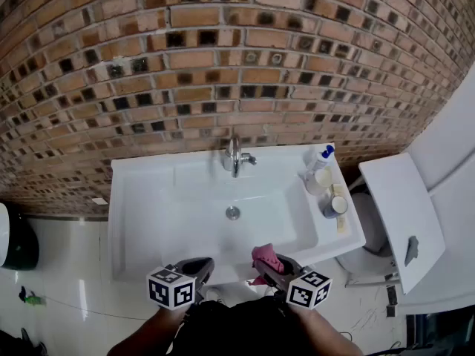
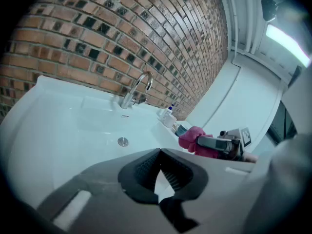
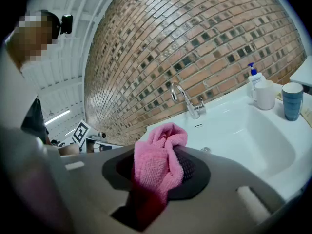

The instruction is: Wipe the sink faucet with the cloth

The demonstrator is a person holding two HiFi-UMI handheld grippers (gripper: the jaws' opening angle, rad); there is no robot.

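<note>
White sink [image 1: 148,206], brick wall [image 1: 223,58], right fingers [image 3: 192,172] grasping pink cloth [image 3: 156,165], left fingers [image 2: 141,169] clenched

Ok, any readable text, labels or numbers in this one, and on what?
No legible text in any view.
Pump bottle: any label is too small to read.
Marker cubes: black-and-white square patterns only, no letters or numbers.

The faucet [image 1: 235,156] stands behind the basin [image 1: 185,213], bottle [image 1: 320,160] and cups [image 1: 334,206] to its right.
</note>
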